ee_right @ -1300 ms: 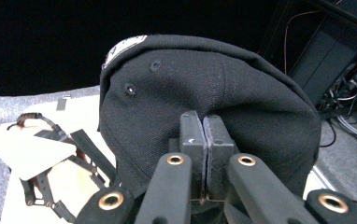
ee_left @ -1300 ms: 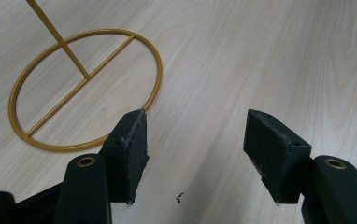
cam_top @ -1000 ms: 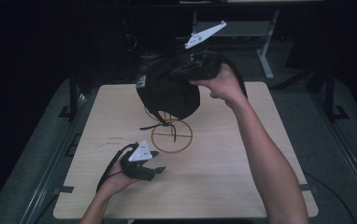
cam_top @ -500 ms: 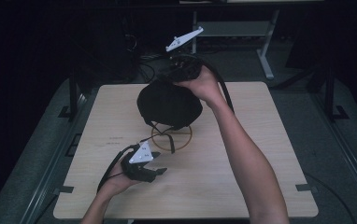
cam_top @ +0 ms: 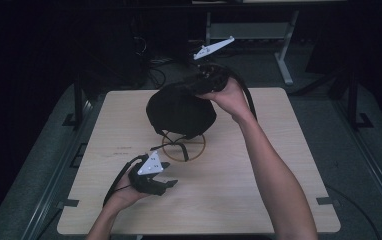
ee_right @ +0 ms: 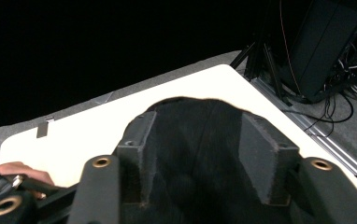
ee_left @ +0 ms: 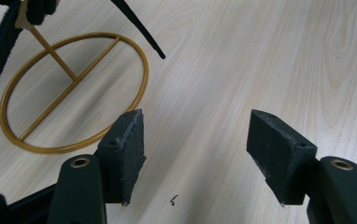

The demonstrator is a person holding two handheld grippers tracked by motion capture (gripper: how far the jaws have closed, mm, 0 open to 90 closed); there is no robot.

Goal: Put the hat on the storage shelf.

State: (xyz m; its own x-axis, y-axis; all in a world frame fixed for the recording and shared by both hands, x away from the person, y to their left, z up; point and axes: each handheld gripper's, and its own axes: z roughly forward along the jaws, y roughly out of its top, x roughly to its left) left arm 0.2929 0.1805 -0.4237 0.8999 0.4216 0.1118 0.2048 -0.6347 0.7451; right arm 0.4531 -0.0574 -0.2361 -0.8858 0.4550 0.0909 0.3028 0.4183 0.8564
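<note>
No brand, label or readable writing shows on anything here. The landmark is the gold wire stand (cam_top: 183,147), a thin metal ring with a crossbar and a slanted upright rod, standing near the middle of the pale wood-grain table (cam_top: 279,200).

Left of the stand and nearer the person, the left gripper (cam_top: 171,183) rests low over the table in the person's left hand; in the left gripper view its two blocky, matte black pads (ee_left: 129,150) stand wide apart with only bare wood between them, holding nothing, and the stand's ring (ee_left: 74,91) lies just beyond the left pad.

On top of the stand sits the black hat (cam_top: 180,111), a soft, rounded, fuzzy-looking dome that hides the rod's top; thin black straps (cam_top: 173,145) hang from it down over the ring.

At the hat's right upper edge is the right gripper (cam_top: 191,86), held in the person's right hand. Its jaws have just been opening; in the right gripper view the dark fabric of the hat (ee_right: 200,140) lies between the parted pads, and they no longer pinch it.
</note>
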